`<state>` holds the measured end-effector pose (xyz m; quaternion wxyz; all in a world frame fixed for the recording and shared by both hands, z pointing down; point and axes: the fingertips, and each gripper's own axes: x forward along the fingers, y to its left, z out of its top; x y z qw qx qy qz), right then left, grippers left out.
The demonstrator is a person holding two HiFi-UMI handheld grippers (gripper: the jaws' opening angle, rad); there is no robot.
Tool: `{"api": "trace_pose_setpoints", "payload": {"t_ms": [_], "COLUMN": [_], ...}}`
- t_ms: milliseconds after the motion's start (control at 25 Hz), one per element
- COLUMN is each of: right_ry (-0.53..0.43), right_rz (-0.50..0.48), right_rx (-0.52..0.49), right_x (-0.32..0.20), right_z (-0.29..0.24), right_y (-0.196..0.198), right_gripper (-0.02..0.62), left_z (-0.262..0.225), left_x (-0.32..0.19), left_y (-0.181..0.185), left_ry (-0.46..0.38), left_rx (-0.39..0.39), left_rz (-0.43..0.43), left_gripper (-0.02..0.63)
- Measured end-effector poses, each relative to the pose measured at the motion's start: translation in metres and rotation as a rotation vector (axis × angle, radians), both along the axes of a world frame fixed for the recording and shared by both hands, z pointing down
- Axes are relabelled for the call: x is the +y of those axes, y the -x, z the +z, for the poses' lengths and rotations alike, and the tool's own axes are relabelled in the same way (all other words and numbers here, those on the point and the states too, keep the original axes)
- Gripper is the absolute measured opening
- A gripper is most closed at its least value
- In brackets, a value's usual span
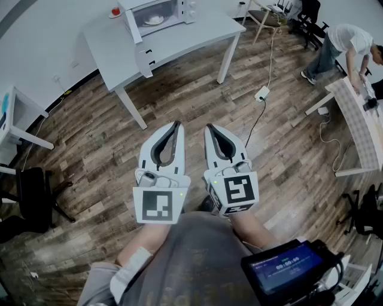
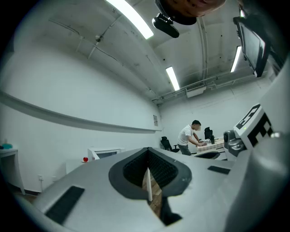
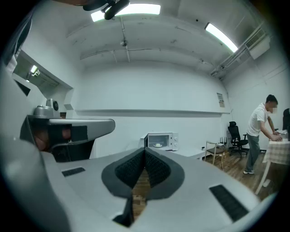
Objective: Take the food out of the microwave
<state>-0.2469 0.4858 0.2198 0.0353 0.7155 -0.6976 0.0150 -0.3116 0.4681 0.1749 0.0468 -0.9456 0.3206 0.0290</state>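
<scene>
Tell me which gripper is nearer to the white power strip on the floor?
Right. The right gripper has the power strip ahead of it and to its right. The left gripper is beside the right one, on the side away from the strip, so it is farther.

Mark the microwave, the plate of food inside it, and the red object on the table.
microwave (image 1: pixel 189 9), head view, on its control panel.
plate of food (image 1: pixel 154 20), head view, on the dish inside the cavity.
red object (image 1: pixel 115 11), head view, on its top.
</scene>
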Motion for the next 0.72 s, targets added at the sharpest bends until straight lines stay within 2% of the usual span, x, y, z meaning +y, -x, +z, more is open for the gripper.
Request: {"api": "trace_pose_setpoints", "payload": {"t_ms": [440, 560, 720], "right_ry": [0.009, -0.014, -0.014], "right_rz": [-0.011, -0.024, -0.059], "right_rx": [-0.023, -0.046, -0.067], "right_x": [0.016, 0.021, 0.023], "right_z": [0.010, 0.013, 0.010], "right_y": [-0.017, -0.017, -0.040], "right_gripper": [0.006, 0.006, 0.006], "left_z": [0.008, 0.013, 0.011], "left_x": [0.015, 0.020, 0.026], "left_y": [-0.021, -0.022, -0.049], "left_ry": [-0.004, -0.007, 0.000], "left_rx": [-0.012, -0.027, -0.032], "left_rz": [0.003, 0.006, 0.009], "left_gripper": [0.008, 0.008, 0.008]}}
